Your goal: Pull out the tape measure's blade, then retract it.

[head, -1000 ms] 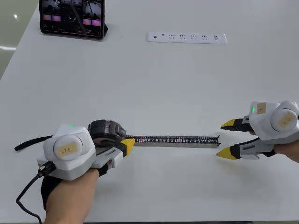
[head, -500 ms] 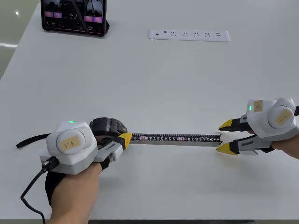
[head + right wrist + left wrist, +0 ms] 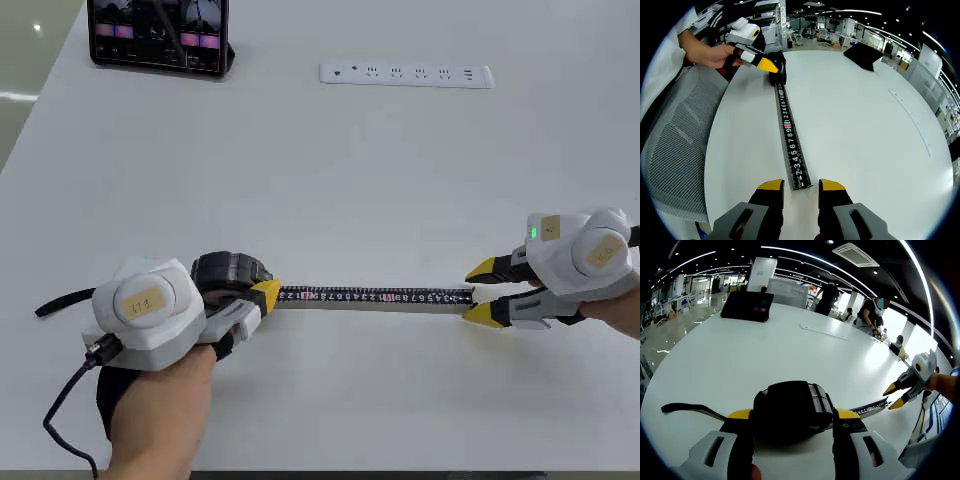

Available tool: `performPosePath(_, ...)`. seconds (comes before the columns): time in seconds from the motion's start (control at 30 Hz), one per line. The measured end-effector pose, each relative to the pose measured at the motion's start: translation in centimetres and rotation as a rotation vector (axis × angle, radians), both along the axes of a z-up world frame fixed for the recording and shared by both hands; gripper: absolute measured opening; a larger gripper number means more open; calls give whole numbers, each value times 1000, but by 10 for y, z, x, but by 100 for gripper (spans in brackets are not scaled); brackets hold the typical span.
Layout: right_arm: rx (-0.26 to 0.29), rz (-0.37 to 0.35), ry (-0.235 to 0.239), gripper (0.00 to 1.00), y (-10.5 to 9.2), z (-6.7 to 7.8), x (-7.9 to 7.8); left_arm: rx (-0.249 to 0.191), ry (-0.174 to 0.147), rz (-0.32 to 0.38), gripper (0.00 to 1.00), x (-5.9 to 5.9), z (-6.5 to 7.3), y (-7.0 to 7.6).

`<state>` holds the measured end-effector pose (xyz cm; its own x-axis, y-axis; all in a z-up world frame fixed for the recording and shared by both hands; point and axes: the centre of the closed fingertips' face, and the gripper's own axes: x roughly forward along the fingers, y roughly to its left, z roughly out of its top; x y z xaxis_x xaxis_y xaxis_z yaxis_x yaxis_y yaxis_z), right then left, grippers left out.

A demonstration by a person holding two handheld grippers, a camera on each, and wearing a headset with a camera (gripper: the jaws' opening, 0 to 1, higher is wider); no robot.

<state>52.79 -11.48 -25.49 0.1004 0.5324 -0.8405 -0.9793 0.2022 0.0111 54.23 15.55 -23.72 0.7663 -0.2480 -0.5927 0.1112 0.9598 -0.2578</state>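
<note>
White rectangular desk [image 3: 400,190] carries a white multi-socket power strip [image 3: 406,75] and a dark propped-up tablet [image 3: 158,35]; around it, an open-plan office's glossy grey floor [image 3: 667,327] reflects long ceiling light strips [image 3: 795,253].

At lower left the left gripper [image 3: 255,300] clamps the tape measure [image 3: 230,275], whose blade [image 3: 370,296] runs right across the table [image 3: 330,180] to the right gripper [image 3: 482,293], jaws apart around its tip; a tablet [image 3: 160,35] and power strip [image 3: 405,75] sit along the top edge.
</note>
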Motion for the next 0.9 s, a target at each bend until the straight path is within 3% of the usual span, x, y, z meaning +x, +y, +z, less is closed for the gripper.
performPosePath(0.8,-42,89,-16,12,3,-4,0,-2,9,-4,59,-1,-1,1)
performPosePath(0.9,-50,102,-20,12,3,-5,0,-10,31,4,59,0,-1,1)
